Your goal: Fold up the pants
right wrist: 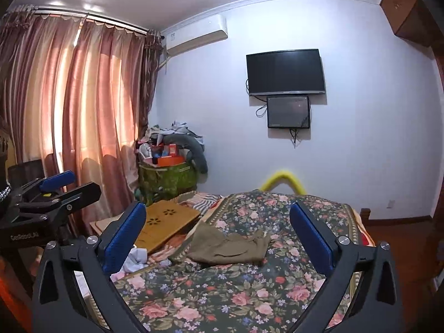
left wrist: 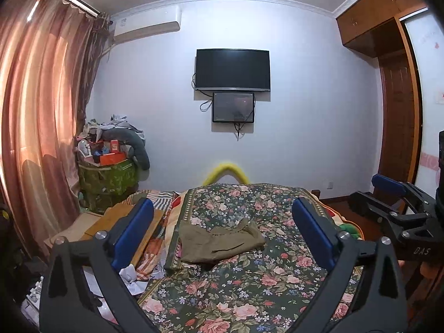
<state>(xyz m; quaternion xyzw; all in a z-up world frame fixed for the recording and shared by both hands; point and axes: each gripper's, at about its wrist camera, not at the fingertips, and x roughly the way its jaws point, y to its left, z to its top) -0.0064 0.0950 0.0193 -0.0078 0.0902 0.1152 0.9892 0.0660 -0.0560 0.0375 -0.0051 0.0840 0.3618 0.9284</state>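
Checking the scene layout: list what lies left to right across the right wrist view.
Left gripper → curtain → wooden board → pants → television.

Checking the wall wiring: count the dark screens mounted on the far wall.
2. The large TV hangs on the white wall, and the smaller screen sits directly beneath it, overlapping its lower edge. None seems hidden.

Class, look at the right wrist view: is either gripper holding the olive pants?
No: the pants lie loose on the floral bedspread, beyond the open right gripper.
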